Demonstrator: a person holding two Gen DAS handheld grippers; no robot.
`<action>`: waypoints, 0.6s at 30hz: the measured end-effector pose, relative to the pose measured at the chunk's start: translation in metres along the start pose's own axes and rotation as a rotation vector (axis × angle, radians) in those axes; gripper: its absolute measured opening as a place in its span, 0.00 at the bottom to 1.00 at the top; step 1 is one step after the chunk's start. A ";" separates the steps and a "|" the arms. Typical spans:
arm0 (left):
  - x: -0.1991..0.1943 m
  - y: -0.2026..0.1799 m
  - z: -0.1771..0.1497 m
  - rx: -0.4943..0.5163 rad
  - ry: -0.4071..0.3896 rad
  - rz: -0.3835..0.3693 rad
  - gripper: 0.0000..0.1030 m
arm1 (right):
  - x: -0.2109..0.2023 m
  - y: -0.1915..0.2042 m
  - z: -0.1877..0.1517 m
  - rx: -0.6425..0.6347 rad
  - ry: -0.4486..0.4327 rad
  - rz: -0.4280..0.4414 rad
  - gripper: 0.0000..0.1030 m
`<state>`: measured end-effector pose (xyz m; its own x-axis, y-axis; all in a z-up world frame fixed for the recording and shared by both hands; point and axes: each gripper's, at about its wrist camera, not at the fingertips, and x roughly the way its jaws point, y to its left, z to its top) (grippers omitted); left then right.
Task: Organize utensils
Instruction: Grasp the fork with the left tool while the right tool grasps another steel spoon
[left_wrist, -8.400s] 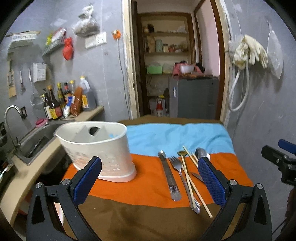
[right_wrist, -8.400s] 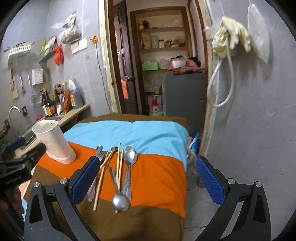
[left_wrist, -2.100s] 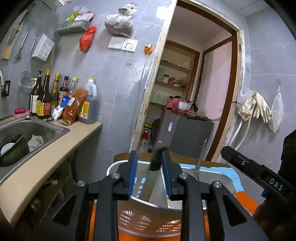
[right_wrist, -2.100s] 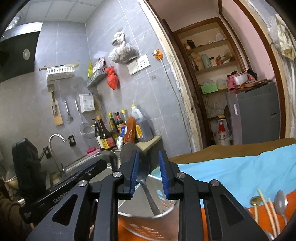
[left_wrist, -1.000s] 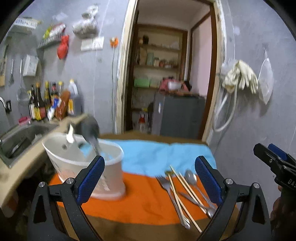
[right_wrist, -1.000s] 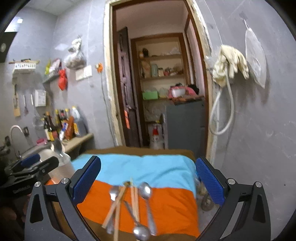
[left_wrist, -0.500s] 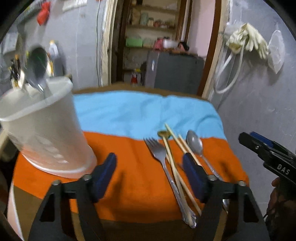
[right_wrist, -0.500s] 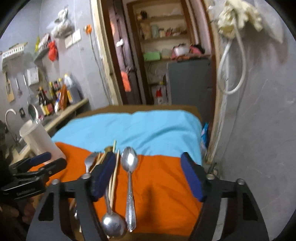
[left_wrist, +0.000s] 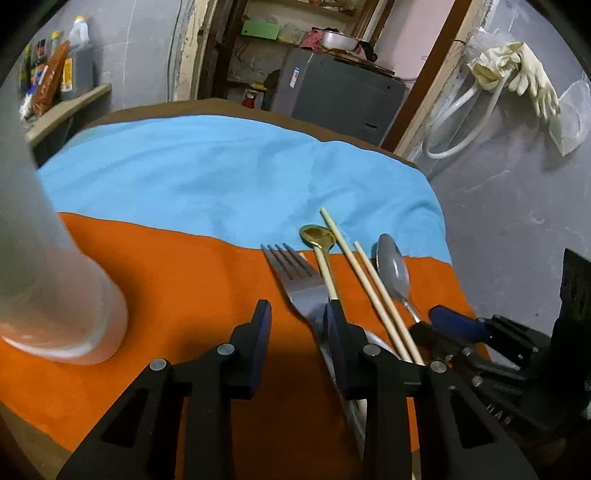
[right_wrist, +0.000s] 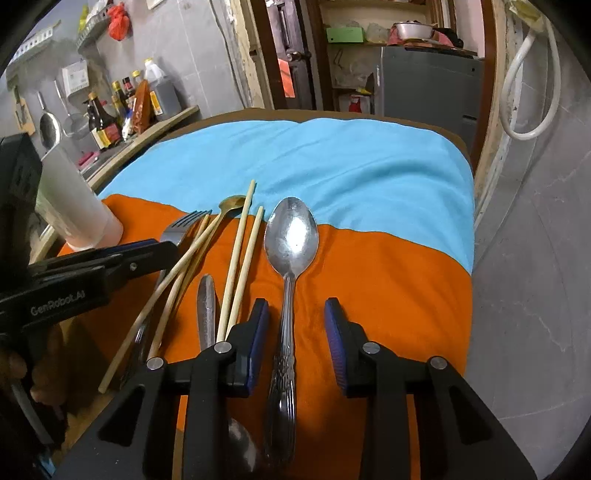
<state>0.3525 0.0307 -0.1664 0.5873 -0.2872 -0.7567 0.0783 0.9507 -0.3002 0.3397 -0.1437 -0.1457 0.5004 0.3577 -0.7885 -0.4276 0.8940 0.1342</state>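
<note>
Utensils lie on the orange band of the cloth. In the left wrist view my left gripper (left_wrist: 297, 321) is open low over the cloth; a silver fork (left_wrist: 295, 278) runs under its right finger (left_wrist: 334, 325), beside a gold spoon (left_wrist: 319, 247), chopsticks (left_wrist: 364, 280) and a silver spoon (left_wrist: 393, 267). In the right wrist view my right gripper (right_wrist: 293, 319) is open around the handle of the large silver spoon (right_wrist: 291, 240). Chopsticks (right_wrist: 240, 258), the gold spoon (right_wrist: 227, 206), the fork (right_wrist: 181, 225) and another spoon handle (right_wrist: 207, 306) lie to its left. The white utensil holder (left_wrist: 44, 280) stands at left.
The cloth (right_wrist: 332, 155) has blue, orange and brown bands. Its right edge drops to a grey floor (right_wrist: 532, 258). A counter with bottles (right_wrist: 125, 107) is at the back left. My left gripper's body (right_wrist: 85, 273) crosses the left of the right wrist view.
Both grippers have dropped low over the utensils and their jaws have narrowed. The left one has come down at the fork, the right one around the large spoon's handle.
</note>
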 end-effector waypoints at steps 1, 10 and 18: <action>0.000 0.000 0.001 -0.007 0.002 -0.005 0.22 | 0.001 0.002 0.001 -0.013 0.004 -0.010 0.28; -0.005 0.003 -0.002 -0.047 0.008 -0.022 0.02 | 0.010 0.015 0.006 -0.093 0.030 -0.082 0.17; -0.011 0.010 -0.009 -0.080 0.022 -0.033 0.02 | 0.003 0.008 0.002 -0.058 0.054 -0.086 0.07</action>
<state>0.3394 0.0428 -0.1661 0.5679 -0.3217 -0.7577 0.0320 0.9284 -0.3702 0.3394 -0.1350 -0.1461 0.4964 0.2643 -0.8269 -0.4286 0.9029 0.0313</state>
